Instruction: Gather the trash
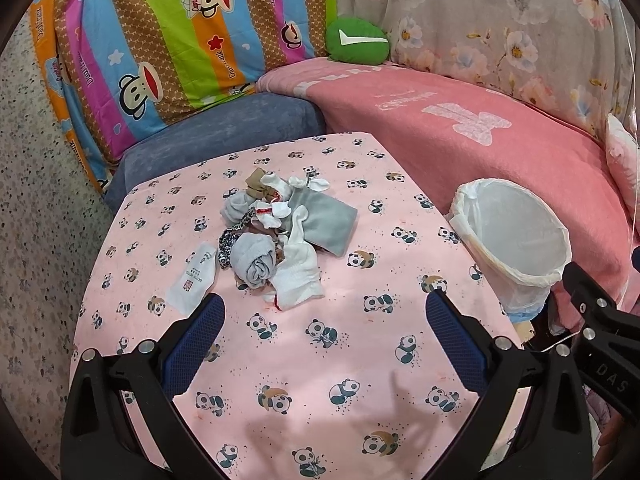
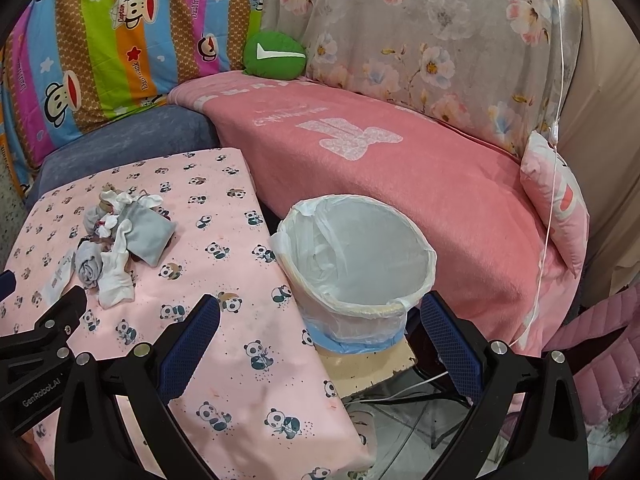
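Now both grippers hang above the panda-print table point(image 1: 320, 360) with their blue-padded fingers spread apart and holding nothing. The left gripper point(image 1: 326, 312) sits just short of the pile of socks and scraps point(image 1: 276, 236) near the table's middle. The right gripper point(image 2: 320, 314) faces the lined white bin point(image 2: 356, 256), which stands beside the table's right edge, against the pink blanket point(image 2: 400, 168).

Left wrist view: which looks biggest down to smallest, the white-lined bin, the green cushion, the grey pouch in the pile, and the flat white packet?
1. white-lined bin, clearly largest.
2. green cushion and grey pouch: look alike, and the cushion sits farther back, so unranked.
3. flat white packet, smallest.
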`<state>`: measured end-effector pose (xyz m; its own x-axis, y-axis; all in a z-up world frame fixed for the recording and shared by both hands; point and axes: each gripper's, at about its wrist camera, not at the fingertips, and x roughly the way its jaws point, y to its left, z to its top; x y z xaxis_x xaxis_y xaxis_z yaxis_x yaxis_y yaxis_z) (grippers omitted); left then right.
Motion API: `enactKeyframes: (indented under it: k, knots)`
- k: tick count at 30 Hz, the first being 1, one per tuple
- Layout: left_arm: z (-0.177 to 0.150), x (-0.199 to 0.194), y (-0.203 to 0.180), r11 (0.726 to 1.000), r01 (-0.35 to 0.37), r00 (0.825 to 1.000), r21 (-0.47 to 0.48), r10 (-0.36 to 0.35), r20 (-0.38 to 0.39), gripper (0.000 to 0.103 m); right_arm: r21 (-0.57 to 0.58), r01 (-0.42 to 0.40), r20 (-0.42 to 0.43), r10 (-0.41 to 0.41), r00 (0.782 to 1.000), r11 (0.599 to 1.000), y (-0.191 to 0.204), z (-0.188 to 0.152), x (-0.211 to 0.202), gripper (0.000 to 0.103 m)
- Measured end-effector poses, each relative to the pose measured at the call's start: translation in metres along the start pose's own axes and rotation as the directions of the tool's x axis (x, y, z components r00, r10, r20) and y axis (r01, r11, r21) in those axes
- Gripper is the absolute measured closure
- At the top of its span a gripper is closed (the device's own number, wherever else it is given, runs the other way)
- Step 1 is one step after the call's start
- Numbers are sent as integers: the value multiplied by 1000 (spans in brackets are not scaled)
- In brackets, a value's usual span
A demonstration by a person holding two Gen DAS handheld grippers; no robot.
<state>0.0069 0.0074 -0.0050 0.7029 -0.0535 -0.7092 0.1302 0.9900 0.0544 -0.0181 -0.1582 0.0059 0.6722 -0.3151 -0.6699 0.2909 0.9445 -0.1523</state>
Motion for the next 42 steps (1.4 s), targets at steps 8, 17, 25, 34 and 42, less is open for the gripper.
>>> enactKeyframes:
  k: [8, 17, 25, 34, 42]
  knots:
    - [0, 3, 7, 1000, 11, 1000, -14, -11, -6, 7, -18, -5, 4, 5, 1000, 1000, 12, 1, -1, 5]
    - [-7, 20, 44, 999, -1, 1000, -46, 0, -27, 7, -30, -63, 17, 64, 998, 998, 40, 0, -2, 5]
    - [-12, 51, 103, 992, -31, 998, -123, 24, -61, 7, -35, -138, -4, 138, 990, 990, 77, -1, 9, 5]
    - [-20, 99, 161, 987, -57, 990, -150, 36, -139, 7, -58, -245, -43, 243, 969, 968, 137, 3, 35, 5]
    - [-14, 138, 193, 984, -48, 985, -172, 19, -169, 7, -37, -326, -95, 322, 942, 945, 186, 13, 77, 5]
